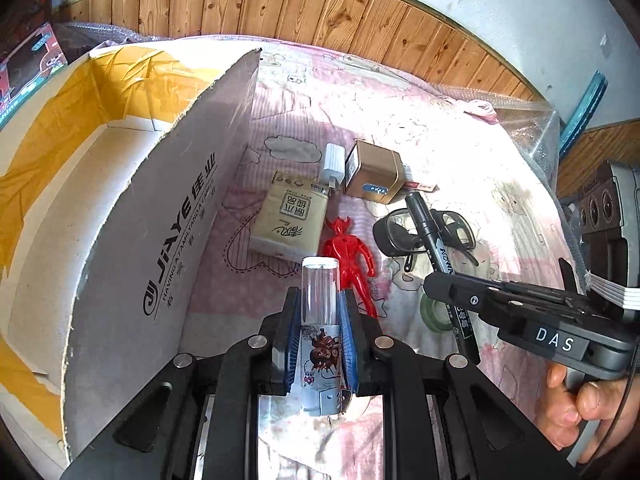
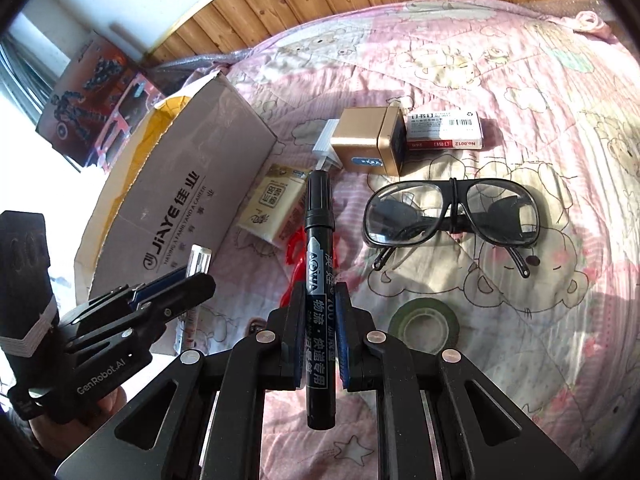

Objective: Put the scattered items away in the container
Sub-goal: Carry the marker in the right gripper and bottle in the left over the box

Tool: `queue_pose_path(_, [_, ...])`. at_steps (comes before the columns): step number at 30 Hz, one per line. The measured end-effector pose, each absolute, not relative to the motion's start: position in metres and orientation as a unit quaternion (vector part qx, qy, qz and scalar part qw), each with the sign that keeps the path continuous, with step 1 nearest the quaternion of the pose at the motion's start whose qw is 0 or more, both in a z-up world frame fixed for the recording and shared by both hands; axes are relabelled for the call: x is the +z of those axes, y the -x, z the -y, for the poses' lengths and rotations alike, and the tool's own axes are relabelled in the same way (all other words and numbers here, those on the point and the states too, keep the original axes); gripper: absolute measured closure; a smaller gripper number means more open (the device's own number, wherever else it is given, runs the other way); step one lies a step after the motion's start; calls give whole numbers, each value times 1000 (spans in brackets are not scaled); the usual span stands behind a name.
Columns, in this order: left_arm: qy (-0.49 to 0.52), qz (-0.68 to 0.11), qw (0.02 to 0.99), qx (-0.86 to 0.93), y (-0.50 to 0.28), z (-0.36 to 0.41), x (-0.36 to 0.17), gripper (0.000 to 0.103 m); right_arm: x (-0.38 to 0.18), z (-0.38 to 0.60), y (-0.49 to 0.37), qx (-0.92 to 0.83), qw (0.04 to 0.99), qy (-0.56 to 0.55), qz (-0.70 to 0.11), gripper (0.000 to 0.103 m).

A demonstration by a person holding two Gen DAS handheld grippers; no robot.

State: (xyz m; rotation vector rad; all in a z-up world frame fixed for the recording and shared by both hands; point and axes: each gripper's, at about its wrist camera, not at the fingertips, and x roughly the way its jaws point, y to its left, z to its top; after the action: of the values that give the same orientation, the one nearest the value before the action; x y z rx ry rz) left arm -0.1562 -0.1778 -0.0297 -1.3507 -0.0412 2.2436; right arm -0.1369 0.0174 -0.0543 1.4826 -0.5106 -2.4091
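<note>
My left gripper [image 1: 320,300] is shut on a clear-capped tube with a cartoon label [image 1: 320,308], held above the pink quilt just right of the cardboard box [image 1: 132,216]. My right gripper [image 2: 319,296] is shut on a black marker [image 2: 318,248], also lifted; the marker [image 1: 434,240] shows in the left wrist view too. Lying on the quilt are a red figure [image 1: 350,258], a tissue pack [image 1: 290,218], a gold tin [image 1: 372,174], a white plug [image 1: 333,162], safety glasses [image 2: 452,214], a staples box [image 2: 444,130] and a green tape roll [image 2: 424,322].
The box flap [image 1: 192,184] stands up between the box's inside and the scattered items. A wooden wall panel [image 1: 320,4] runs behind the bed. A toy carton [image 2: 92,100] sits beyond the box. A hand [image 1: 580,404] grips the right tool's handle.
</note>
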Motion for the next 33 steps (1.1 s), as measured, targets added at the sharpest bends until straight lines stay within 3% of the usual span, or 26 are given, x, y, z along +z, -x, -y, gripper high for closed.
queue_pose_path(15, [475,0,234,848,154,182,13,83,3,17,119,-852,163,-472,157,89])
queue_pose_path(33, [429,51,198,880,181,255,57,83,50,90,147,-856,213,-458,110,89])
